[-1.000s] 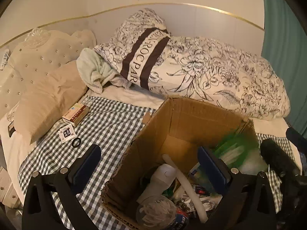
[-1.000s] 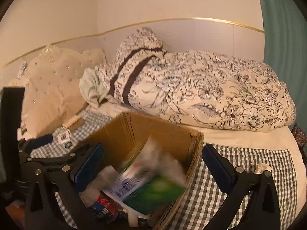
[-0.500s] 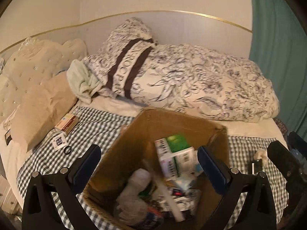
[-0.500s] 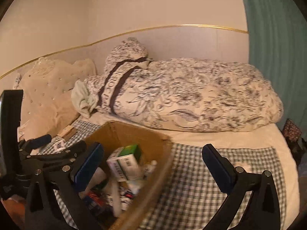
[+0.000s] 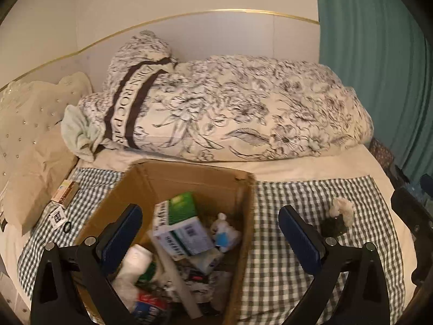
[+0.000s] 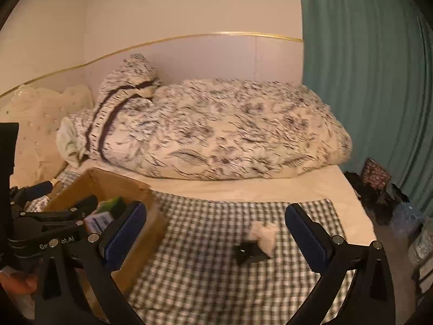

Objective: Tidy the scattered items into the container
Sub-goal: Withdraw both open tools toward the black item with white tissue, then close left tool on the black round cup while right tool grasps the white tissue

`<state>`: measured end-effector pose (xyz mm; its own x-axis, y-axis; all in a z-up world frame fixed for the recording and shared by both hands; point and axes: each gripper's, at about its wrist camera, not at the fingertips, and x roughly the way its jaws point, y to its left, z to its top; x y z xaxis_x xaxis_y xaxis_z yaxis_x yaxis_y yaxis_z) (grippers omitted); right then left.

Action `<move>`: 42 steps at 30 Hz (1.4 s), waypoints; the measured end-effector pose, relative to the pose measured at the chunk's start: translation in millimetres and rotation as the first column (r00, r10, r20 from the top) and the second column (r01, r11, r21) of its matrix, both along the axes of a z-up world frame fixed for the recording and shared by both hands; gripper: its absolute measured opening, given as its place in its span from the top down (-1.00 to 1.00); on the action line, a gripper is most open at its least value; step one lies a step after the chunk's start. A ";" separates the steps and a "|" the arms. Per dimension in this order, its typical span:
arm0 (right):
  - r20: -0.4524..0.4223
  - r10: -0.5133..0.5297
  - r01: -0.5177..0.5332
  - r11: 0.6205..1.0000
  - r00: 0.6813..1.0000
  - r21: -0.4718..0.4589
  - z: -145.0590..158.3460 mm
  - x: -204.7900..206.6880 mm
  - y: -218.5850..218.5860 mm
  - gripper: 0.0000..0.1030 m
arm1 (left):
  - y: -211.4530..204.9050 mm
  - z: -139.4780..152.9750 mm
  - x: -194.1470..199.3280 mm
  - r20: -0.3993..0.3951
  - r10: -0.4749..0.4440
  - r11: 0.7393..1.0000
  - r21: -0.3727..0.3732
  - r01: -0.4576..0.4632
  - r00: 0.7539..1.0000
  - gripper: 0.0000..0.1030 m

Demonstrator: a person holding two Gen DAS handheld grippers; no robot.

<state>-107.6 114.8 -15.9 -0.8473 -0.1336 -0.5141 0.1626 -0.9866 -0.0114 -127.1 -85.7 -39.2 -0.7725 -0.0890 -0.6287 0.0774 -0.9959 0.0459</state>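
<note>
The left gripper (image 5: 209, 230) hangs over the cardboard box (image 5: 189, 178) on the bed (image 5: 311, 168), its 2 fingers (image 5: 123, 233) spread wide and empty. The box holds a green-and-white carton (image 5: 178, 216), a small white bottle (image 5: 223, 230) and other packets. The right gripper (image 6: 215, 230) has its fingers released too, holding nothing, above the checked cloth (image 6: 203, 257). Between them on the cloth lie a black clip (image 6: 249, 252) and what looks like a crumpled white tissue (image 6: 263, 234), touching, toward the bed's right edge. A small brown box (image 5: 65, 193) and a black ring (image 5: 67, 226) lie by the left edge.
</note>
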 end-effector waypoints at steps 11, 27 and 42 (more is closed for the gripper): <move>0.027 -0.058 0.058 0.998 0.998 0.023 -12.4 -13.3 58.4 -1.00 | 67.0 -20.0 -17.6 0.054 -0.080 0.993 -0.077 0.084 0.995 -1.00; 0.152 -0.104 0.095 0.993 0.983 0.067 -71.3 -58.2 110.2 -0.99 | 130.6 -83.4 -78.0 0.188 -0.156 0.987 0.005 0.158 0.970 -1.00; 0.326 0.031 -0.045 0.998 0.945 0.035 -148.4 -112.2 89.6 -0.24 | 130.6 -130.5 -110.4 0.279 -0.157 0.988 0.050 0.149 0.947 -1.00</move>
<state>-219.8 204.4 -164.3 -0.6281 -0.1353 -0.7663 0.2013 -0.9795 0.0079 -237.4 44.9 -169.6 -0.5669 0.0368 -0.8230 -0.0881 -0.9960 0.0162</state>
